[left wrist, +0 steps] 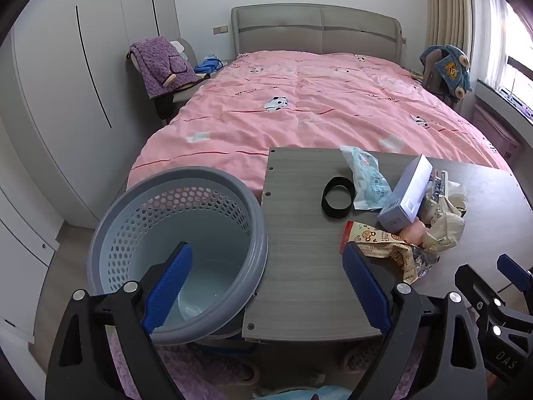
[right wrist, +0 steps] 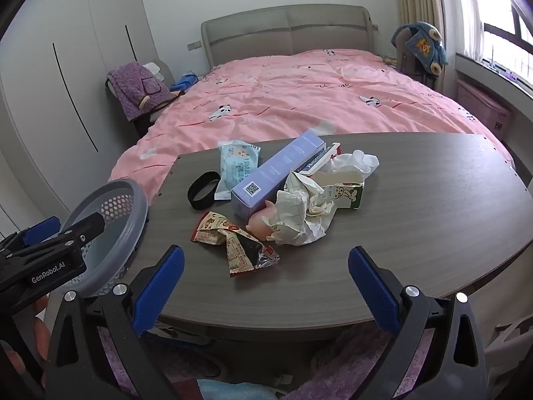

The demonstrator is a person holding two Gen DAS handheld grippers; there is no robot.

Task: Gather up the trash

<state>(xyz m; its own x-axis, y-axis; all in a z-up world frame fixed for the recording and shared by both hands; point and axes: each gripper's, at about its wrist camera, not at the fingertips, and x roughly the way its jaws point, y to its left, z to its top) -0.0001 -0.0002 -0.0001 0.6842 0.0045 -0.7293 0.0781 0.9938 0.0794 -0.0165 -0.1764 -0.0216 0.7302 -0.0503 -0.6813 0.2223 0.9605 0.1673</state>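
Holding both tongs spread wide and empty, I see my right tongs (right wrist: 266, 286) angled down over the near edge of the grey worktop (right wrist: 416, 233), with my left tongs (left wrist: 266, 286) beside them, straddling the bin's rim. A torn snack wrapper (right wrist: 233, 246) lies nearest, then crumpled paper (right wrist: 299, 213), a lilac box (right wrist: 276, 176) and a wipes packet (right wrist: 236, 166). I judge collecting has not begun; next, close on the wrapper and carry it left to the grey perforated bin (left wrist: 160, 213).

Both tools (left wrist: 266, 286) (right wrist: 266, 286) wide open, angled down.
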